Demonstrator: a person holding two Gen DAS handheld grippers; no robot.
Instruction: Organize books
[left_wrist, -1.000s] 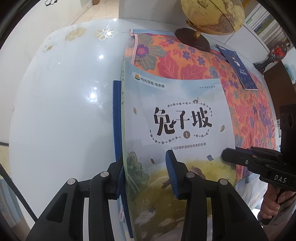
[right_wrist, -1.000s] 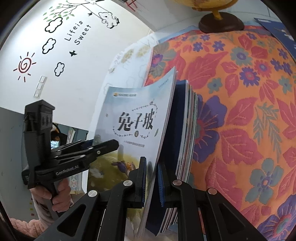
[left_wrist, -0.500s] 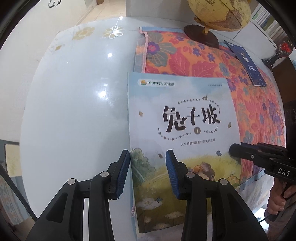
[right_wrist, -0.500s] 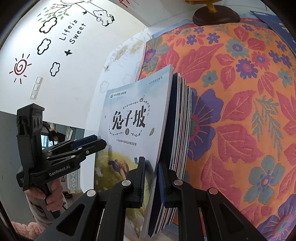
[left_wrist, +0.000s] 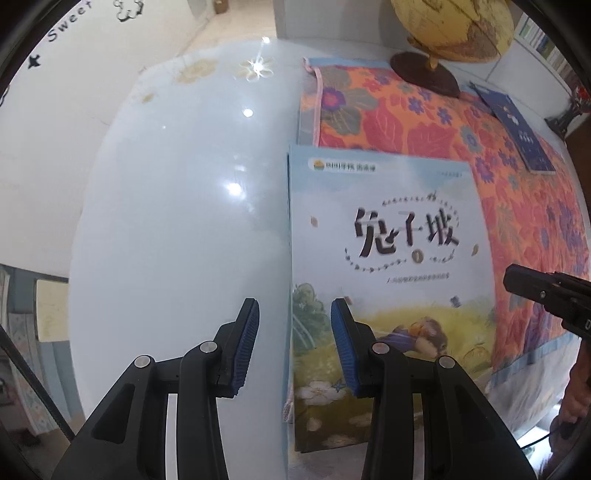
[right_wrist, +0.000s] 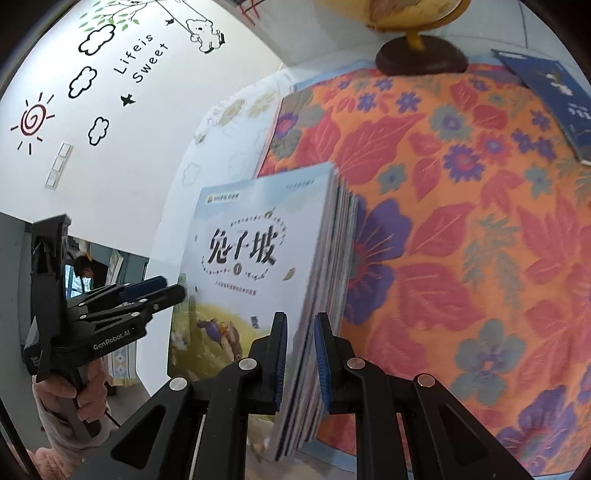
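Blue-padded fingers (left_wrist: 246, 347) of the left gripper (left_wrist: 293, 349) stood wide apart with nothing between them but air; the left edge of the book stack (left_wrist: 388, 236) lay below the gap, its illustrated top cover spreading ahead of and to the right of the right finger. A second earlier that same gap had straddled the raised edge of the stack, which then stood tilted up on its side; half a second earlier the cover was already nearly flat, and by this moment the stack lay flat and the left gripper had drawn back and slightly leftward, so more of the white glossy table (left_wrist: 177, 221) showed ahead of its left finger.

The right gripper (right_wrist: 300, 352) remained clamped on the stack (right_wrist: 258, 254), its two fingers pressing the near corner of the pile from both sides. Compared with a second before, the pages had closed together: the top cover no longer fanned away from the dark blue books beneath it. The stack rested partly on the floral cloth (right_wrist: 461, 221), which spread to the right of the right fingers. Far ahead of them stood the globe's dark base (right_wrist: 421, 55), and ahead to the right lay a separate dark blue book (right_wrist: 569, 110), unmoved. The left gripper (right_wrist: 162, 295) showed off to the left of the stack, apart from it.
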